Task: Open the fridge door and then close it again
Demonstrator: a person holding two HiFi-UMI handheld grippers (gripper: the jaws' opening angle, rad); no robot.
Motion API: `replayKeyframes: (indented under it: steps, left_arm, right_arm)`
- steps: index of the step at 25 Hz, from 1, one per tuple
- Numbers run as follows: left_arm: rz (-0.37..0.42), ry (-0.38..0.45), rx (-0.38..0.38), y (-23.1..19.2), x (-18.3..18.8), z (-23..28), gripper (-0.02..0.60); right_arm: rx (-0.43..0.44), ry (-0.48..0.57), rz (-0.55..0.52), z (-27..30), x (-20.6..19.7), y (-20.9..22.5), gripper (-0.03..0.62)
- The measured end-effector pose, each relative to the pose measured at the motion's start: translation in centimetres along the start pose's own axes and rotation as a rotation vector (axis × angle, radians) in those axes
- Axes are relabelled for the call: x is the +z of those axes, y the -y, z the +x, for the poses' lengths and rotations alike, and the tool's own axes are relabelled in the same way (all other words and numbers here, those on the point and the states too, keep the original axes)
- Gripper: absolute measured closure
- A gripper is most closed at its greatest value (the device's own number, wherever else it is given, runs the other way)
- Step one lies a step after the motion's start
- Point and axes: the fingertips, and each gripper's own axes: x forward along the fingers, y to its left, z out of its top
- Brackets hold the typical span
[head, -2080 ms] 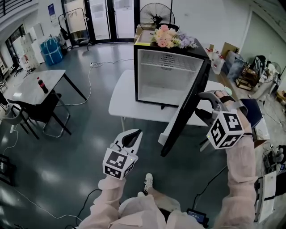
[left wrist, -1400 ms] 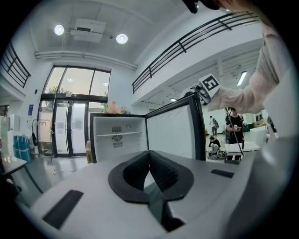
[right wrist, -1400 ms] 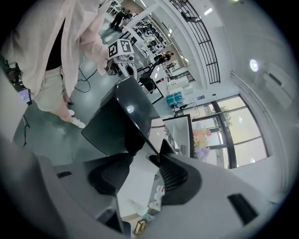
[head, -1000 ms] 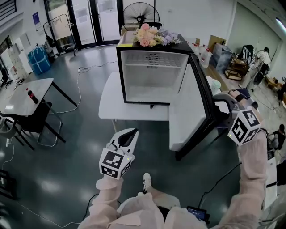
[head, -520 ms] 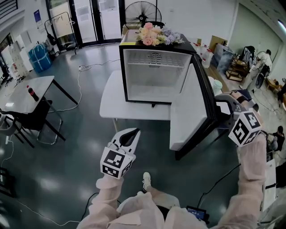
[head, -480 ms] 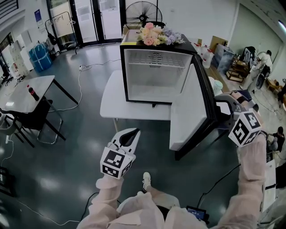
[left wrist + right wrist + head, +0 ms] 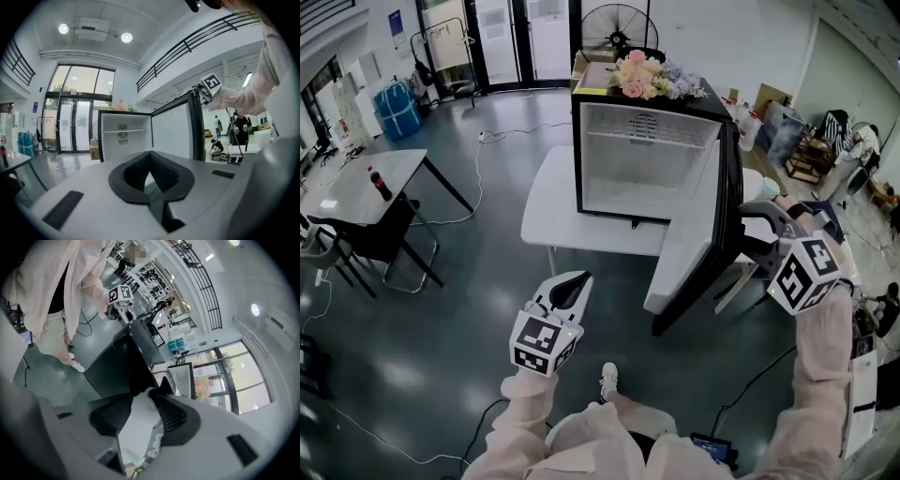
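Fridge door (image 7: pixel 689 234), glossy black outside and white within, stands swung wide to the right of its small black-cased fridge (image 7: pixel 647 159). The bare white inside of the cabinet faces the person. The fridge sits on a white rectangular counter (image 7: pixel 553 197), and the door's free edge reaches out past the counter's front, over the grey floor. A bunch of pink and pale flowers (image 7: pixel 652 77) lies on the fridge's top.

On the person's right, the right gripper (image 7: pixel 748 225) is up against the black outer face of the door, close to its free edge. Seen along its own jaws, they are spread, and they have just been closing a little. The dark edge of the door runs up to their tips, while only a pale surface farther off shows in the gap between the ribbed pads. I cannot tell whether either tip touches the door.

The left gripper (image 7: pixel 572 286) hangs low in front of the person, well apart from the fridge and pointing roughly level toward it. Its jaws are pressed together at the tips with nothing between them.

Off to the left, a second pale table (image 7: pixel 356 192) carries a dark bottle (image 7: pixel 382 183).
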Motion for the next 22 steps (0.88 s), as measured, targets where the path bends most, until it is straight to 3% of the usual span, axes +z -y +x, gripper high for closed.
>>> replayKeyframes:
  steps: [22]
  left_arm:
    - [-0.025,-0.016,0.048,-2.9,-1.1,0.2,0.569]
  right_arm:
    - [-0.042,0.017,-0.145,5.2,5.0,3.8,0.457]
